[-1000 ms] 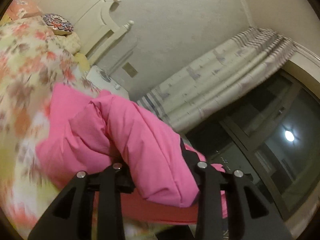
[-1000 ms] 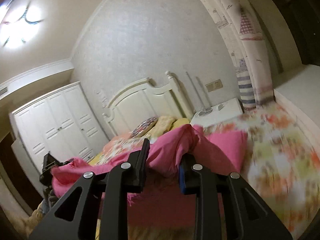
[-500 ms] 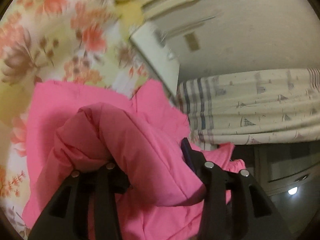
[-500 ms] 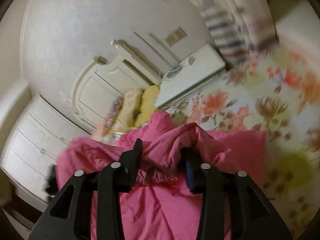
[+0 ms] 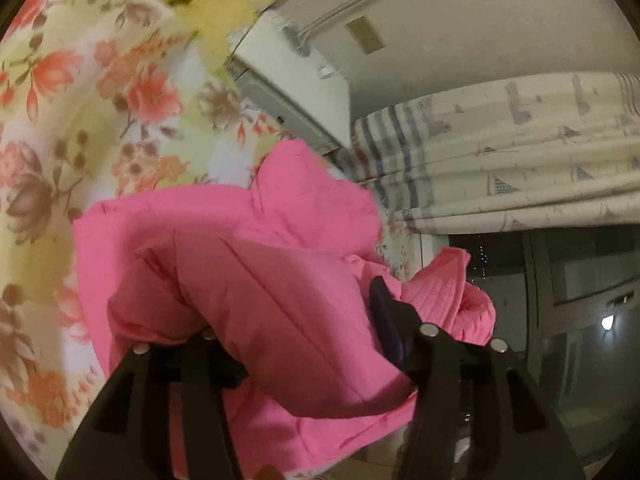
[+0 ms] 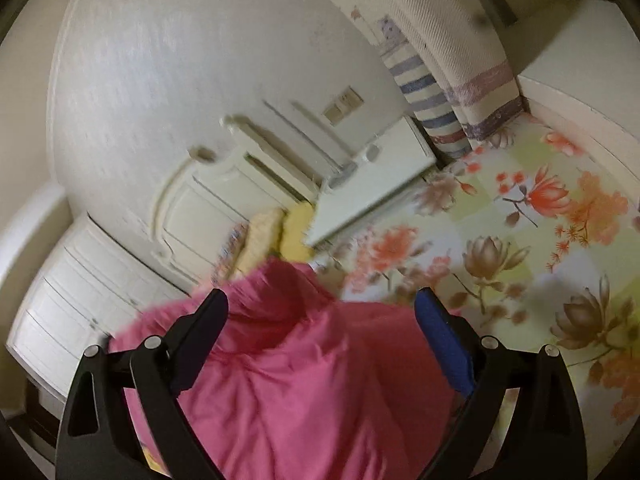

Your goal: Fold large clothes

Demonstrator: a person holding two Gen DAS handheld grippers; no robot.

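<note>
Gripping a thick puffy fold of the pink jacket point(image 5: 256, 280), the left gripper point(image 5: 296, 320) has its 2 jaws pinching the padded cloth between them, likely so the folded part can be carried over the flowered bedspread point(image 5: 80, 120) without slumping. The jacket lies bunched on the bed, its far edge toward the white nightstand point(image 5: 288, 92) and the curtain point(image 5: 520, 152). Further right, the right gripper point(image 6: 320, 320) hangs above the jacket point(image 6: 312, 380) with its jaws spread wide and clamping nothing, probably having let the cloth settle on the bedspread point(image 6: 540, 240).

left gripper point(image 5: 296, 332) jaws clamped, right gripper point(image 6: 322, 312) jaws spread
</note>
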